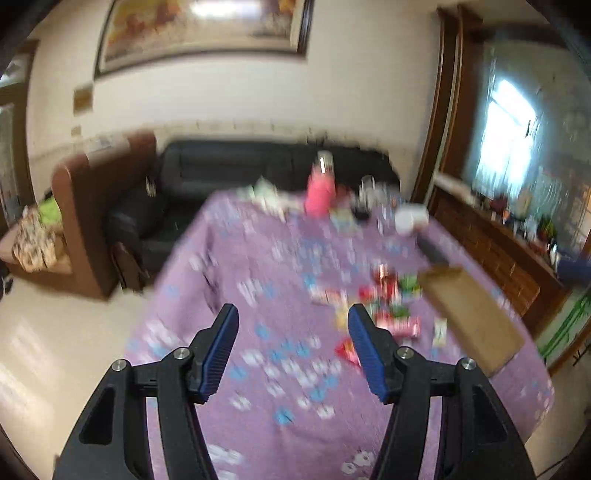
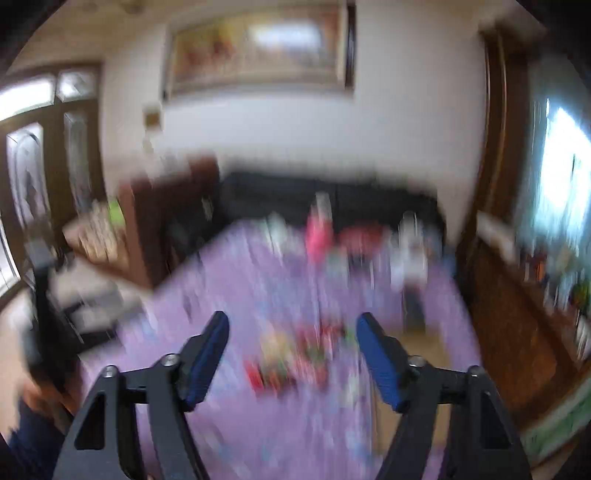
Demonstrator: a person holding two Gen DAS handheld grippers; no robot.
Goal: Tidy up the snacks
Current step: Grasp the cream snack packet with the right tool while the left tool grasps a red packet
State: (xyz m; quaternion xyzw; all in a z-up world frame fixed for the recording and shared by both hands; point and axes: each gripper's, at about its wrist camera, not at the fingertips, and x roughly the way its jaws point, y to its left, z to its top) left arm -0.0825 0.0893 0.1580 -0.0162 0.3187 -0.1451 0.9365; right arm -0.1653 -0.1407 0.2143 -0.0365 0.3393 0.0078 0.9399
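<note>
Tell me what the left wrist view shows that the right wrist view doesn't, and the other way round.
Only the left wrist view: the brown cardboard box as a clear shape beside the snack packets, and the left hand-held gripper, open and empty.

Only the right wrist view: a dark door with glass panes at the left edge, and the right hand-held gripper, open and empty.

Both: the purple flowered tablecloth, the pink bottle, the black sofa and the framed picture, all blurred.

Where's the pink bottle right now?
In the left wrist view, the pink bottle stands at the far end of the purple tablecloth, before the dark sofa, left of a clear glass.
</note>
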